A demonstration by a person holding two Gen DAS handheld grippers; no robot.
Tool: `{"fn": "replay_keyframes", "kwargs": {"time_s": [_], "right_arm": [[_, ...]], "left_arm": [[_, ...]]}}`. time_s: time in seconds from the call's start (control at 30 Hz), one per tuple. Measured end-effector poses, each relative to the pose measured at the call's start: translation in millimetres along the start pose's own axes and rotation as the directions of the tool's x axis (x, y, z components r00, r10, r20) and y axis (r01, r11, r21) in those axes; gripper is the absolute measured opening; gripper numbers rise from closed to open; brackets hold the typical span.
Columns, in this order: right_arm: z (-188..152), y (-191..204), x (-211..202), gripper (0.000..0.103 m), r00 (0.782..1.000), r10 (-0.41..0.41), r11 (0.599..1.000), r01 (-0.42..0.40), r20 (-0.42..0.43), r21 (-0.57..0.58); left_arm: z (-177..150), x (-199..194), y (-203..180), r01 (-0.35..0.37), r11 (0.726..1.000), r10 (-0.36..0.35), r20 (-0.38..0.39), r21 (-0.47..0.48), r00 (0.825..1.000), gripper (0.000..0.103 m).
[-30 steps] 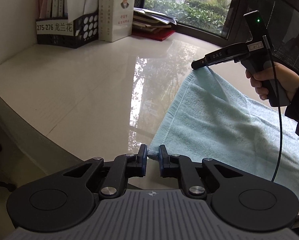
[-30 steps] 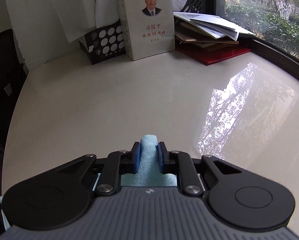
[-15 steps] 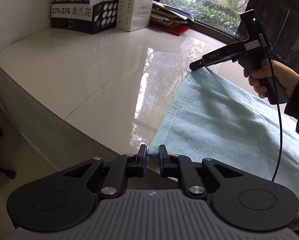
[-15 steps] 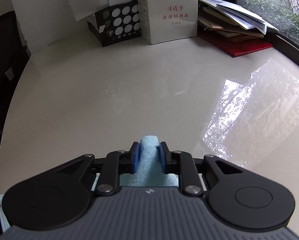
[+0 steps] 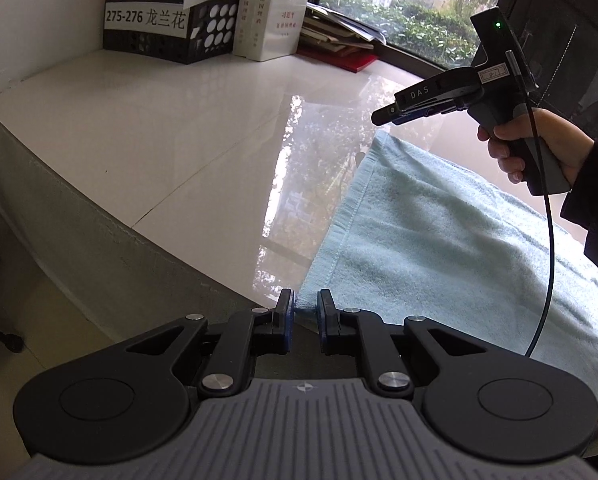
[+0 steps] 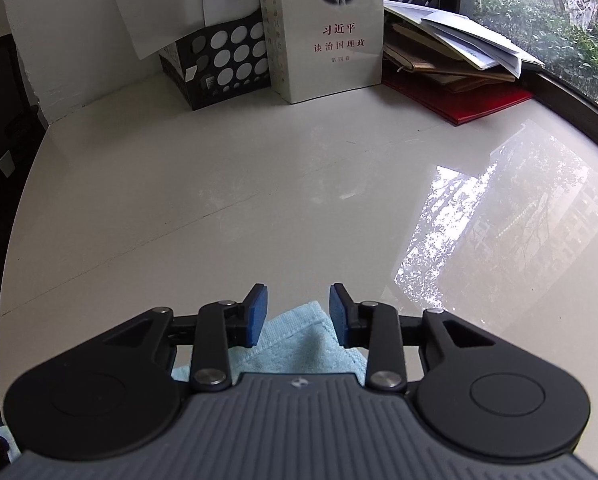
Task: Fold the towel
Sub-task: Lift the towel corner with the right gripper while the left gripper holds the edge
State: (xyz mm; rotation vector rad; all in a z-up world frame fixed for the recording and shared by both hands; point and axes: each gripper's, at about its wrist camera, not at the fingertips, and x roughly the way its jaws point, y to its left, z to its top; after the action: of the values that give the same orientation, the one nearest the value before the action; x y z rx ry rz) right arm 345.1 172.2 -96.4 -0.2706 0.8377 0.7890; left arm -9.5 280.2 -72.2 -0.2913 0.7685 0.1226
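One light blue towel (image 5: 439, 248) is laid flat on the shiny white desk (image 5: 171, 128), and its near corner is seen at the desk's front edge. That corner is seen between the blue pads of the left tongs (image 5: 304, 307), which are set narrow; whether the cloth is truly pinched cannot be told, because a small gap is seen beside the right pad. The right tongs (image 6: 298, 312) are opened wide, and the far towel corner (image 6: 299, 336) is seen lying just under them, not touched by either pad. From the left view, the right tongs (image 5: 383, 114) are seen held up in the air above that far corner, with one right hand (image 5: 539, 148) wrapped around the grip and one thin black cable (image 5: 549, 240) hung down in front of the towel. At the back of the desk, one black file box (image 5: 171, 20) with round holes is stood against the wall, and some folders are kept in it. Two white books (image 5: 273, 8) are stood upright just beside it. Next to them, one messy pile of papers (image 6: 455, 52) is stacked on one flat red folder (image 6: 467, 98). One big window (image 5: 399, 4) with green trees is seen behind. The middle of the desk, between the towel and the books, is left bare.
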Motion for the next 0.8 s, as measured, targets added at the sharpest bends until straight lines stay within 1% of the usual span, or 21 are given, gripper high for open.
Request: {"fn": "replay_keyframes", "kwargs": {"time_s": [0.37,0.5,0.7,0.8], "right_arm": [[-2.3,8.2,12.8,0.035,0.997,-0.046,0.999,0.047,-0.069,0.025],[0.0,10.2,15.9,0.037,0.995,-0.062,0.997,0.064,-0.075,0.033],[2.8,14.0,19.8,0.037,0.993,-0.085,0.996,0.087,-0.083,0.028],[2.0,15.1,20.3,0.034,0.993,-0.095,0.995,0.097,-0.075,0.022]], "left_arm": [[-1.4,-1.6,-5.0,0.014,1.0,-0.014,0.013,0.022,1.0,0.014],[-1.8,-1.0,-7.1,0.021,0.999,-0.021,0.013,0.028,1.0,0.014],[-2.5,-1.2,-9.9,0.031,0.999,-0.032,0.015,0.037,0.999,0.014],[-3.5,-0.7,-10.2,0.031,0.999,-0.031,0.016,0.037,0.999,0.013]]}}
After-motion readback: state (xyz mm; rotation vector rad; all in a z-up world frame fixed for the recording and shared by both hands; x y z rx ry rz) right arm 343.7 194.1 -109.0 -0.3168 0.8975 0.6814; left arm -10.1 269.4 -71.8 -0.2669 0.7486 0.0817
